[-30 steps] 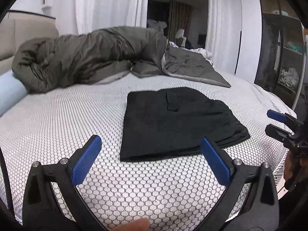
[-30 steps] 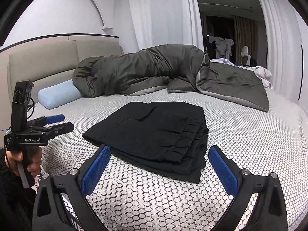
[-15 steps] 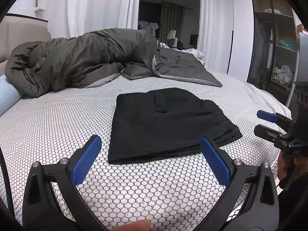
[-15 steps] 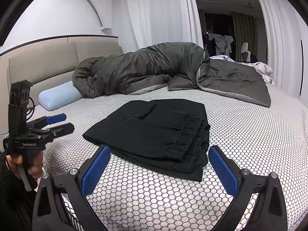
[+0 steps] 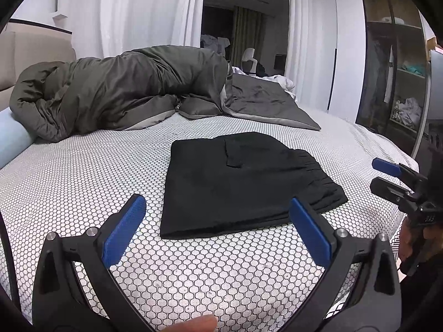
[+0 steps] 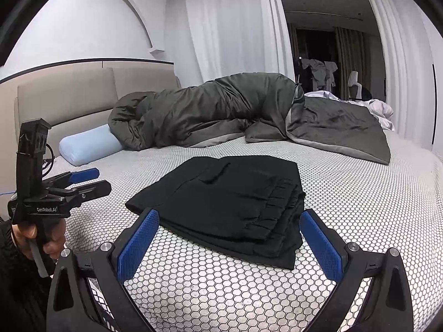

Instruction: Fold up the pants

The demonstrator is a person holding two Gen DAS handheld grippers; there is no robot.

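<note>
Your left claw point(image 5: 217, 228) is spread wide with nothing between its blue pads point(image 5: 124, 229), held low over the near part of the bed point(image 5: 83, 182), just short of the folded pants point(image 5: 243, 179). Your right claw point(image 6: 228, 244) is likewise released and empty, its blue pads point(image 6: 321, 242) standing either side of the near edge of the same bundle without touching it.

The pants are black and lie folded into a flat, roughly rectangular stack on the honeycomb-patterned bed cover point(image 6: 360, 193), about midway across the mattress. A pocket flap shows on the top layer, and the gathered waistband sits along the side nearer your right claw, where several layers are stacked one over another.

From the right wrist view, your left claw point(image 6: 88, 181) appears at the left edge, gripped by your hand point(image 6: 36, 238), out beyond the side of the pants and apart from them. From the left wrist view, your right claw point(image 5: 387, 177) shows at the right edge, also clear of the fabric.

Behind the pants, a dark olive duvet point(image 5: 119, 91) is bunched in a long heap across the far side of the bed, one end resting against a pale blue pillow point(image 6: 88, 144) by the beige headboard point(image 6: 72, 94). White curtains point(image 6: 229, 25) hang behind.
</note>
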